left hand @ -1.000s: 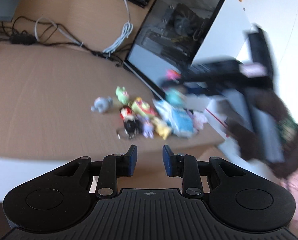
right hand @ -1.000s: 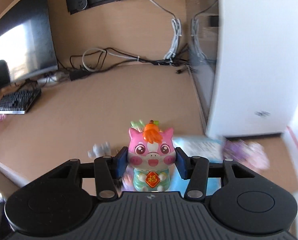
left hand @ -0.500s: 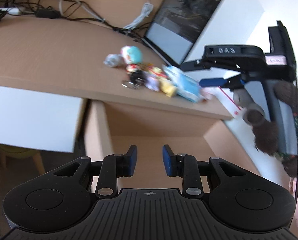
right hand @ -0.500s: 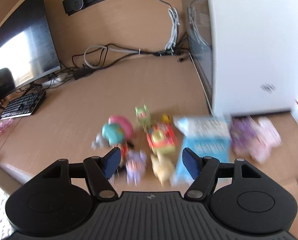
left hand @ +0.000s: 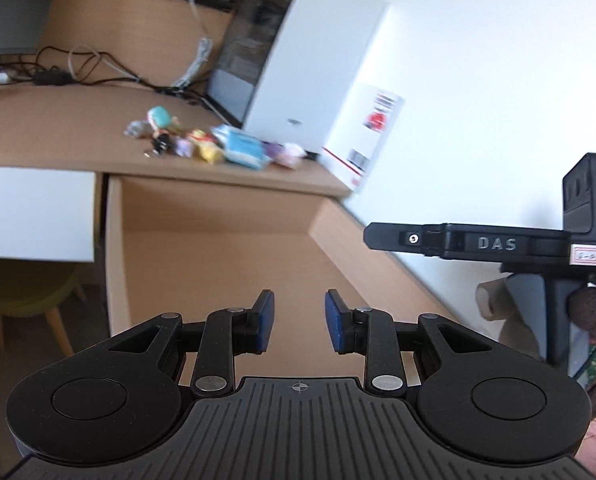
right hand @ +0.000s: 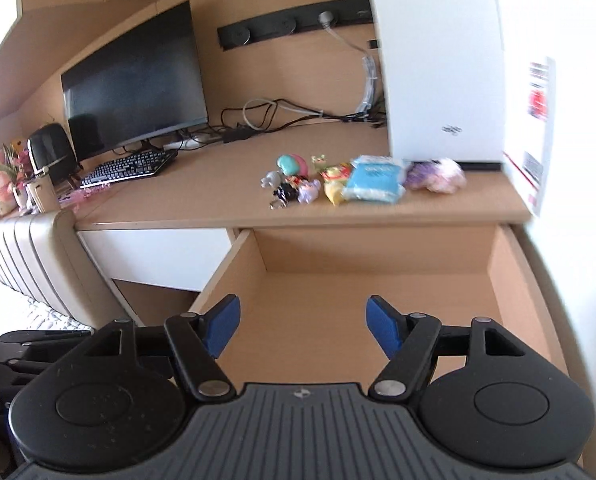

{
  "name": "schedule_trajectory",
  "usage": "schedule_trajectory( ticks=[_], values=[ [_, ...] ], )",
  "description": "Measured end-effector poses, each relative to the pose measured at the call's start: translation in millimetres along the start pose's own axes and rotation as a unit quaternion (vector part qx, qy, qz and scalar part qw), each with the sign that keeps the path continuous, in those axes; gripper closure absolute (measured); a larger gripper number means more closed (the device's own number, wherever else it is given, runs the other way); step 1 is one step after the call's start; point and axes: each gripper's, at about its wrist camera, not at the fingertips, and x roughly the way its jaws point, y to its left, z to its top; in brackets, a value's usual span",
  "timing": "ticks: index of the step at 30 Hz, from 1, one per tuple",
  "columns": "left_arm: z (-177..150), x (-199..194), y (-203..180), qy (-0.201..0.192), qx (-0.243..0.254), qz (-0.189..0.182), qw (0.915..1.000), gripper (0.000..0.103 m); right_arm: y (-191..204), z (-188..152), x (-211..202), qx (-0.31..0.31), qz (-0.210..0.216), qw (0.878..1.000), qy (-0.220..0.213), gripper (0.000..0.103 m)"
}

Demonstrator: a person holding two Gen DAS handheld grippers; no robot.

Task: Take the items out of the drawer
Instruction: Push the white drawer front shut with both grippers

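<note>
The wooden drawer (right hand: 377, 256) stands pulled out under the desk, and the part of its floor I can see is bare (left hand: 218, 248). A cluster of small toys (right hand: 298, 184) and a blue packet (right hand: 373, 184) lie on the desktop near its front edge; in the left wrist view the same toys (left hand: 186, 140) sit beside the white PC case. My right gripper (right hand: 302, 330) hangs open over the drawer with nothing between its blue pads. Lower over the same drawer, my left gripper (left hand: 299, 322) stands open and holds nothing. The right gripper's body (left hand: 477, 242) shows at the right of the left wrist view.
A white PC case (right hand: 437, 60) stands at the desk's right end by a white wall. A monitor (right hand: 134, 80), a keyboard (right hand: 126, 168) and cables (right hand: 274, 116) fill the back left. A white drawer front (left hand: 34, 212) and a chair (right hand: 30, 264) are to the left.
My right gripper let go of the pink toy on the desk a second ago, opened, and pulled back over the drawer. The left gripper dropped from desk height down to the drawer.
</note>
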Motion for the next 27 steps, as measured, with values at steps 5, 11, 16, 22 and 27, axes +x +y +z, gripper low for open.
schedule_trajectory(
  ticks=[5,11,16,22,27],
  values=[
    [-59,-23,-29,0.023,0.012,-0.017,0.9995,0.072,-15,-52,-49,0.022,-0.004,1.000,-0.016,0.032],
    [-121,-28,-38,0.023,0.016,0.042,0.9987,0.072,-16,-126,-91,0.018,-0.005,0.999,-0.031,0.021],
    [-151,-16,-38,-0.020,0.015,0.110,0.9936,0.072,-13,-188,-74,-0.010,-0.086,0.996,-0.028,0.020],
    [-170,3,-43,-0.024,0.030,0.149,0.9881,0.072,-8,-231,-45,-0.047,-0.150,0.984,-0.077,0.016],
    [-177,6,-60,-0.068,0.092,0.178,0.9774,0.072,-10,-248,-44,-0.047,-0.170,0.973,-0.148,0.000]
  ],
)
